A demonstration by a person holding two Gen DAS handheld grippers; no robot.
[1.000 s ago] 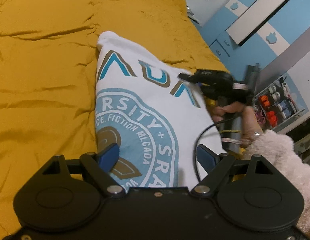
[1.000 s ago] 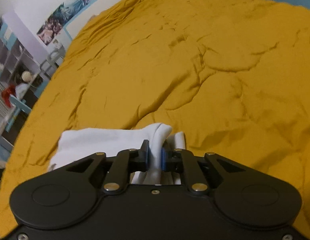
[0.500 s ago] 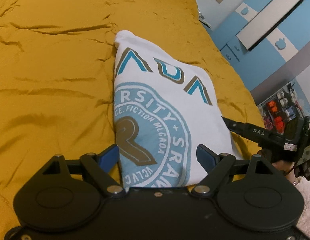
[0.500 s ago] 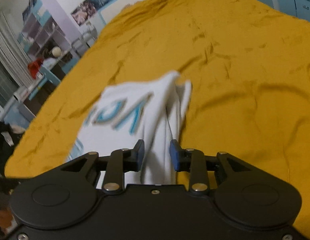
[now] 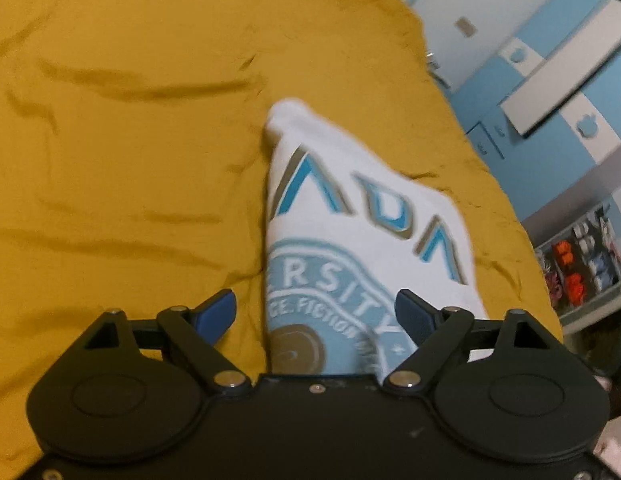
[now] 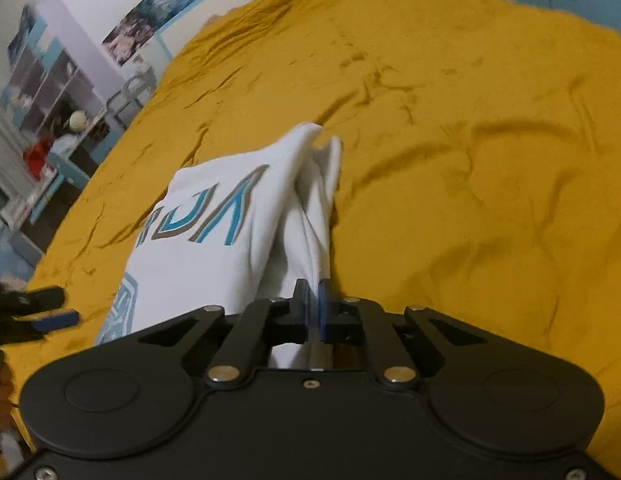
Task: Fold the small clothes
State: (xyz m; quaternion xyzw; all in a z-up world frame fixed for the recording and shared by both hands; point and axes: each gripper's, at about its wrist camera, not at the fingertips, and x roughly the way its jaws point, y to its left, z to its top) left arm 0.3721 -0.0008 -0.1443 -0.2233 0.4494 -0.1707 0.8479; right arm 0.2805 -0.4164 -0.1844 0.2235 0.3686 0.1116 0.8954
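Since a moment ago the right gripper (image 6: 313, 308) has been closing and is now pinching a bunched fold of the white shirt (image 5: 350, 240) lying near the yellow bedspread's (image 5: 110, 200) right edge; the left gripper (image 5: 315, 312) is hovering wide open, straddling the shirt's near end

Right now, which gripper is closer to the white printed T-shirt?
Right. The right gripper is clamped on the white T-shirt's bunched edge; the left gripper hangs open above its printed side, not touching.

A folded white T-shirt (image 5: 350, 240) with blue-and-grey lettering lies on the mustard bedspread, one edge bunched.
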